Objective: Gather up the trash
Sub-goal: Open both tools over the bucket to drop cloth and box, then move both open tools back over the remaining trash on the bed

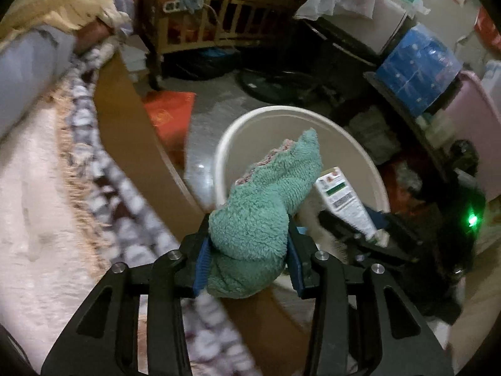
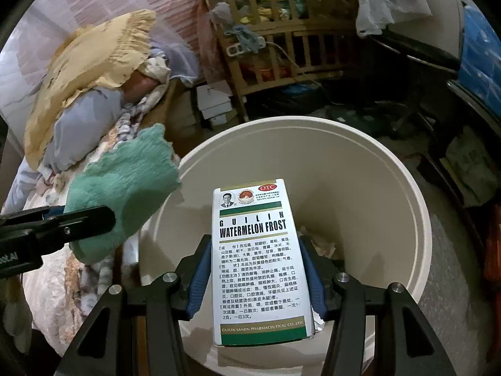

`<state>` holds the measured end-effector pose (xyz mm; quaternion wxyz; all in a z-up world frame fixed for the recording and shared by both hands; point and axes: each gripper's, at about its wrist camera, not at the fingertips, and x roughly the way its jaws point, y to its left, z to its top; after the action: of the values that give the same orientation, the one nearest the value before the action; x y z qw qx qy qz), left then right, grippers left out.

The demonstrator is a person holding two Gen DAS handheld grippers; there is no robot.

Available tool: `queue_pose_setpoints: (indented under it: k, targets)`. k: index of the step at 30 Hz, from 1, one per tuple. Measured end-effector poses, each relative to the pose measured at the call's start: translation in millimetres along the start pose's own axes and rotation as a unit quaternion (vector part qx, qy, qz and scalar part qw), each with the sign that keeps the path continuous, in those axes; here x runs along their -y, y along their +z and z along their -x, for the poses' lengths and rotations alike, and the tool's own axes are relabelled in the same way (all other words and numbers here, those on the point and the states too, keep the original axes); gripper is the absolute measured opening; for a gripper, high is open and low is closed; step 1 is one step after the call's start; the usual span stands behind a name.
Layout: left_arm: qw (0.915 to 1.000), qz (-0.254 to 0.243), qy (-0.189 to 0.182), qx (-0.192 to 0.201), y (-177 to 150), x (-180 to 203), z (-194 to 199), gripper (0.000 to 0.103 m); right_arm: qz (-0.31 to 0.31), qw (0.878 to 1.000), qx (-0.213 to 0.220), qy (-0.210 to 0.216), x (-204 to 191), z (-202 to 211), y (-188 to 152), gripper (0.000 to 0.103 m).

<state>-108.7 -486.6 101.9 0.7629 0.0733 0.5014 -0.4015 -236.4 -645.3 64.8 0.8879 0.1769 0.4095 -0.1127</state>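
Two pieces of trash hang over a cream round bin (image 2: 404,194), each clamped in its own claw. In the right wrist view, a white and green medicine box (image 2: 261,260) printed "GUILIN WATERMELON FROST" stands upright between the blue pads (image 2: 198,282) of the right gripper (image 2: 256,282), which press on its two long sides; the box is above the open mouth of the bin, with the pale inner wall behind it and some crumpled scraps low inside on the right. In the left wrist view, a fuzzy teal sock (image 1: 266,206) with a pinkish trim is squeezed between the blue pads of the left gripper (image 1: 249,257), its free end sticking up over the near rim of the same bin (image 1: 222,156). The sock sits at the bin's left edge, just beside the box, not touching it as far as the views show.

To the left of the bin, a bed edge with a brown wooden side board (image 1: 125,119) runs away from the camera, covered in a pale blanket (image 1: 34,219) with a patterned fringe. A yellow ruffled pillow (image 2: 90,72) lies at the far end. Beyond the bin stands a wooden crib (image 2: 281,37) heaped with clothes, and a red paper bag (image 1: 170,116) lies on the grey floor. On the far right is a blue pack (image 1: 419,65) on a dark shelf.
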Motion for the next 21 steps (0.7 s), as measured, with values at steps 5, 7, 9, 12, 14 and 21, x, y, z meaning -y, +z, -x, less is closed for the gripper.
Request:
queue_pose_setpoints:
  k: [5, 7, 9, 12, 14, 21]
  targets:
    - [0.9986, 0.011, -0.050, 0.010, 5, 5, 4, 0.053, -0.024, 1.000, 0.009, -0.010, 10, 3, 1, 0.056]
    - [0.9985, 0.010, -0.050, 0.018, 5, 3, 9, 0.055, -0.025, 1.000, 0.007, -0.008, 9, 4, 1, 0.058]
    - [0.9987, 0.009, -0.045, 0.023, 4, -1, 16, 0.055, -0.020, 1.000, 0.007, -0.012, 6, 3, 0, 0.059]
    - [0.9989, 0.012, -0.037, 0.028, 2, -9, 23, 0.055, -0.015, 1.000, 0.003, -0.008, -1, 2, -2, 0.059]
    - [0.9992, 0.006, -0.018, 0.036, -1, -15, 30, 0.055, -0.007, 1.000, -0.001, -0.007, -7, 1, -4, 0.059]
    - [0.9965, -0.014, 0.056, 0.061, -13, -45, 55, 0.055, 0.013, 1.000, -0.001, 0.009, -32, 2, -5, 0.060]
